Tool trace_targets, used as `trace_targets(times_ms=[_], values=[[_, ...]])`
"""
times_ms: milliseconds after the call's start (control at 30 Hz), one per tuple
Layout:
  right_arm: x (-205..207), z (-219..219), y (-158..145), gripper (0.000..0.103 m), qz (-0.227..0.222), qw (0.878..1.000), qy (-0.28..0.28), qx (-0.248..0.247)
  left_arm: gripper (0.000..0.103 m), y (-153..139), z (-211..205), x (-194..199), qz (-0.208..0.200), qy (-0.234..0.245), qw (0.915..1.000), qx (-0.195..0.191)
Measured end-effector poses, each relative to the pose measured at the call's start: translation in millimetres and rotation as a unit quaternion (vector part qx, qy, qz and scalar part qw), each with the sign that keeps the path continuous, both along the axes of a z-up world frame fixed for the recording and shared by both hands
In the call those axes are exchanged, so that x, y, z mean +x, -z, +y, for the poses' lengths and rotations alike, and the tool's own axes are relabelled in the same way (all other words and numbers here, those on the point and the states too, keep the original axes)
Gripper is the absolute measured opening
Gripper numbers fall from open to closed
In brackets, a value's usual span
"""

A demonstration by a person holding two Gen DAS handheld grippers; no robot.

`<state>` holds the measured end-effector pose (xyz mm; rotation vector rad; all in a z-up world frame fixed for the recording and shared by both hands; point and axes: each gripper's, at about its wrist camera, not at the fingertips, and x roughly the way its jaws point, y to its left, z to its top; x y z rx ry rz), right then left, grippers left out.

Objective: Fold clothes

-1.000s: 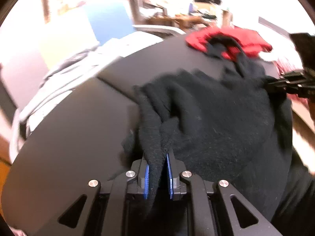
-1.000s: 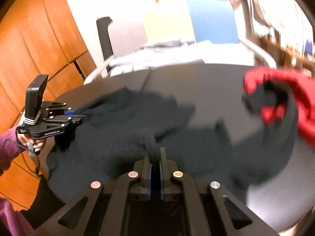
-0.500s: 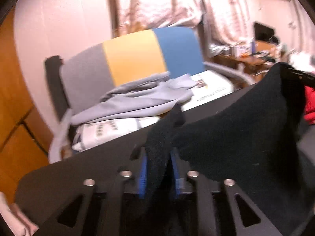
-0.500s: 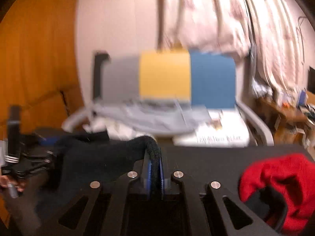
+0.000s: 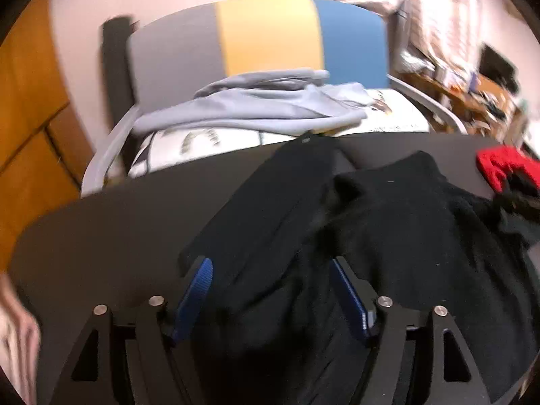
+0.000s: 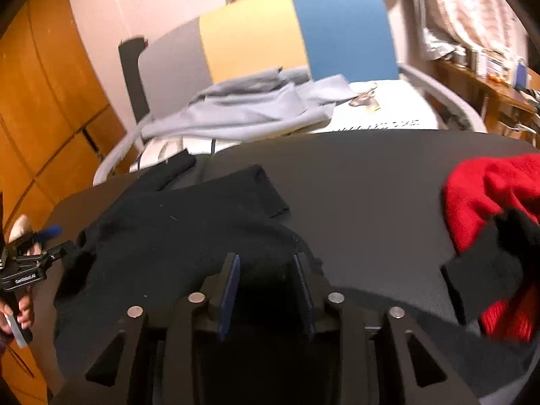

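A black sweater (image 5: 388, 236) lies spread on the dark round table (image 5: 118, 229); one sleeve runs toward the table's far edge. In the right wrist view the sweater (image 6: 175, 236) lies at the left and under my fingers. My left gripper (image 5: 270, 290) is open, its blue pads on either side of the black cloth below it. My right gripper (image 6: 266, 280) is open over the sweater's near edge. The left gripper (image 6: 37, 253) also shows at the far left of the right wrist view.
A red garment (image 6: 489, 195) with a black piece on it lies at the table's right; it also shows in the left wrist view (image 5: 499, 168). Behind the table stands a grey, yellow and blue chair (image 6: 270, 40) holding a grey garment (image 6: 253, 104) and white cloth. Wooden panels are at the left.
Both grippers held the black sweater lifted half a second ago. Now both have opened and the sweater lies on the table.
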<state>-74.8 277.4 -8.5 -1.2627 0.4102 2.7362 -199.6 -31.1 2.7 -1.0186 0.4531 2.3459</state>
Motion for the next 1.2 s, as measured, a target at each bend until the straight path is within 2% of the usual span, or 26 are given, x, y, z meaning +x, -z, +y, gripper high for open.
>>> trace_targets(times_ms=[67, 167, 267, 300, 333, 433, 500, 533, 567, 600, 633, 667, 700, 767, 867, 967, 1033, 1100, 1200], values=[[-16, -3, 10, 0.036, -0.034, 0.999, -0.023, 0.023, 0.090, 2, 27, 6, 0.013, 0.042, 0.9986, -0.030], [-39, -7, 24, 0.036, -0.074, 0.994, -0.051, 0.057, 0.090, 17, 68, 3, 0.048, 0.080, 0.9909, -0.097], [-58, -2, 39, 0.037, -0.103, 0.988, -0.069, 0.097, 0.090, 39, 96, -12, 0.054, 0.082, 0.9832, -0.154], [-64, 0, 44, 0.038, -0.108, 0.985, -0.075, 0.108, 0.092, 44, 100, -17, 0.045, 0.062, 0.9823, -0.171], [-67, 0, 46, 0.039, -0.109, 0.984, -0.083, 0.111, 0.093, 45, 102, -20, 0.045, 0.055, 0.9834, -0.167], [-71, 3, 47, 0.039, -0.113, 0.984, -0.093, 0.103, 0.096, 48, 100, -28, 0.048, 0.053, 0.9871, -0.143], [-66, 8, 49, 0.037, -0.104, 0.988, -0.077, 0.083, 0.093, 49, 94, -29, 0.042, 0.052, 0.9900, -0.124], [-65, 8, 49, 0.027, -0.097, 0.990, -0.073, 0.073, 0.087, 49, 91, -29, 0.029, 0.058, 0.9921, -0.108], [-63, 7, 50, 0.014, -0.088, 0.991, -0.074, 0.065, 0.069, 48, 88, -27, 0.012, 0.065, 0.9939, -0.088], [-61, 4, 50, 0.009, -0.080, 0.992, -0.075, 0.062, 0.050, 48, 85, -26, -0.008, 0.069, 0.9954, -0.066], [-58, 0, 49, 0.008, -0.075, 0.992, -0.073, 0.065, 0.039, 47, 84, -23, -0.021, 0.069, 0.9960, -0.053], [-56, -4, 48, 0.007, -0.072, 0.993, -0.070, 0.068, 0.017, 47, 84, -19, -0.030, 0.068, 0.9963, -0.042], [-52, -7, 46, 0.007, -0.064, 0.994, -0.067, 0.066, 0.008, 46, 83, -13, -0.036, 0.069, 0.9963, -0.037], [-42, -10, 34, 0.007, -0.031, 0.997, -0.052, 0.052, 0.008, 41, 84, -3, -0.038, 0.067, 0.9966, -0.028], [-20, -9, 9, 0.007, 0.025, 0.999, -0.023, 0.017, 0.007, 18, 76, 12, -0.031, 0.066, 0.9971, 0.021], [3, -5, -19, 0.007, 0.079, 0.995, -0.009, -0.064, 0.007, -19, 61, 29, -0.018, 0.059, 0.9948, 0.081], [18, 0, -36, 0.007, 0.117, 0.981, -0.010, -0.152, 0.007, -43, 52, 38, -0.013, 0.060, 0.9916, 0.114], [30, 4, -51, 0.007, 0.152, 0.958, -0.019, -0.244, 0.007, -71, 45, 48, 0.002, 0.063, 0.9882, 0.139], [40, 5, -78, 0.007, 0.198, 0.924, -0.046, -0.324, 0.007, -112, 35, 63, 0.025, 0.069, 0.9817, 0.176]])
